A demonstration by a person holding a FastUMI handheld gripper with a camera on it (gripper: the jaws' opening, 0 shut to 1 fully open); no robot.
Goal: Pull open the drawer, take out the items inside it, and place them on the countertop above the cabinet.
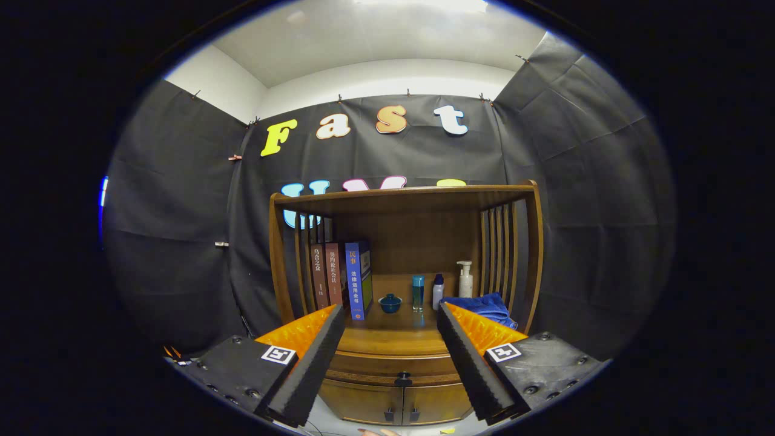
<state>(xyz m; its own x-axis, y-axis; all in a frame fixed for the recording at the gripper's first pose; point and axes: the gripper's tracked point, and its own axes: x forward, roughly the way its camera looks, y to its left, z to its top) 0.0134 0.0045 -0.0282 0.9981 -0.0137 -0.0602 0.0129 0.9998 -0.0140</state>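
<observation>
A wooden cabinet (404,209) with a hutch stands straight ahead of me. Its drawer (393,366) is closed, with a small dark knob (403,380) at the front, seen low between my fingers. The countertop (393,338) lies just above the drawer. My gripper (390,315) is open with nothing between its fingers, and it hangs some way short of the cabinet. What the drawer holds is hidden.
On the countertop stand three books (339,278), a small blue lidded bowl (390,303), a blue bottle (418,292), a white bottle (438,290), a pump bottle (465,280) and a folded blue cloth (484,306). Two cabinet doors (396,404) sit below the drawer.
</observation>
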